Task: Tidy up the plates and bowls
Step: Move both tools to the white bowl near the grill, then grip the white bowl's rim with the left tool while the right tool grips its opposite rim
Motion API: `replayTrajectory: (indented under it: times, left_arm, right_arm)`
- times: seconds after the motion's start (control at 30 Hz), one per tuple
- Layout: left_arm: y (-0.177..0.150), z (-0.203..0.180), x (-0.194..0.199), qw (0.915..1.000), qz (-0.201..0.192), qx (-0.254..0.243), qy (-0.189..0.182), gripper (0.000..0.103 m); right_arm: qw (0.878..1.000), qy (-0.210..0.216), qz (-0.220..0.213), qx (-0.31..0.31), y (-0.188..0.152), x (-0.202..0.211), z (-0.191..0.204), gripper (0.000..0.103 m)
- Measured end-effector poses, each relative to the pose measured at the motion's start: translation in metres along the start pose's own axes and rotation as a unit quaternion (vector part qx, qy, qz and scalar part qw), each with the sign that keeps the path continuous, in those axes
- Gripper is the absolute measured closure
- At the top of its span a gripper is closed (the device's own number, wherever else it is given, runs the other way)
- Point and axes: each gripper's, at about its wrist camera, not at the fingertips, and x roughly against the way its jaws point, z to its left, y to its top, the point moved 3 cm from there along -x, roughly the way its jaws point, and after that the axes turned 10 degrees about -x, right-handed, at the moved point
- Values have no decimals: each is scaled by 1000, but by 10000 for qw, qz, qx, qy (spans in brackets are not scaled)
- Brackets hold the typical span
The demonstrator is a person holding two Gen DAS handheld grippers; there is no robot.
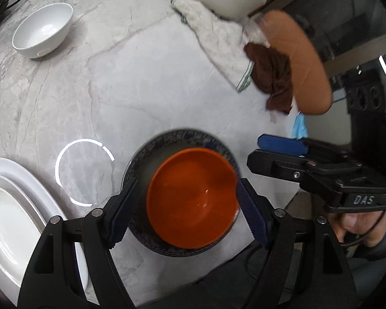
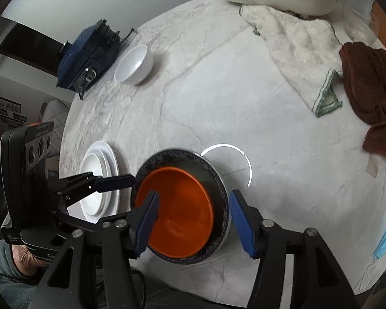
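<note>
Left wrist view: left claw (image 1: 185,213) apart, holding nothing, around orange bowl (image 1: 190,200).
Right claw (image 2: 193,221): apart, empty.
Advice: lift both clear, leaving bowl nested in dark bowl (image 2: 218,180).

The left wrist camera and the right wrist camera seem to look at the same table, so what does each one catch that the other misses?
Only the left view shows the orange chair seat past the table edge. Only the right view shows the dark blue case beside the white bowl. Both show the orange bowl nested in the dark plate, the white plate stack, the white towel, the brown cloth, and both grippers open: left gripper, right gripper.
</note>
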Motion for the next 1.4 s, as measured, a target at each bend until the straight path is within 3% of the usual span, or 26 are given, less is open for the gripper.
replayTrajectory:
  times: [0.03, 0.1, 0.2, 0.27, 0.37, 0.53, 0.7, 0.8, 0.83, 0.9, 1.03, 1.2, 1.27, 1.3, 1.4]
  left_arm:
    - [5, 6, 14, 9993, -316, 121, -170, 28]
    - [19, 25, 40, 9963, -797, 293, -137, 24]
    - [38, 70, 71, 9900, -1190, 738, 172, 21]
    - [48, 105, 96, 9830, -1399, 1183, 93, 21]
    - [63, 154, 125, 9804, -1291, 1460, 284, 21]
    - [98, 228, 153, 9747, -1251, 1597, 938, 21]
    - [130, 285, 127, 9757, -849, 1564, 1277, 21]
    - [138, 289, 100, 9802, -602, 1359, 1305, 23]
    - [141, 290, 91, 9812, -540, 1301, 1320, 24]
    - [145, 293, 74, 9829, -429, 1262, 1266, 37]
    - [150, 298, 52, 9856, -290, 1196, 1158, 41]
    - [153, 307, 36, 9873, -178, 1185, 1045, 57]
    - [152, 310, 30, 9878, -148, 1212, 964, 58]
    - [152, 311, 28, 9879, -153, 1224, 945, 64]
    - [154, 312, 22, 9884, -150, 1216, 901, 74]
  right_arm:
    - [9997, 187, -112, -65, 6, 6, 1, 34]
    - [9981, 506, -333, -148, 20, 18, 4, 29]
    - [9965, 704, -458, 43, 46, 25, 19, 23]
    - [9941, 1004, -407, 74, 67, 24, 31, 23]
    - [9885, 1413, -471, 256, 99, 26, 51, 15]
    - [9866, 1570, -210, 388, 160, -8, 84, 14]
    - [9868, 1573, 186, 340, 211, -60, 111, 17]
    - [9888, 1327, 443, 513, 227, -94, 123, 20]
    - [9887, 1280, 544, 554, 231, -104, 127, 26]
    - [9887, 1186, 712, 580, 235, -125, 131, 31]
    - [9889, 983, 997, 495, 241, -163, 132, 35]
    - [9886, 774, 1196, 482, 244, -185, 129, 46]
    - [9886, 742, 1250, 394, 246, -190, 124, 49]
    - [9888, 721, 1257, 352, 246, -191, 122, 50]
    - [9877, 743, 1349, 274, 246, -196, 117, 64]
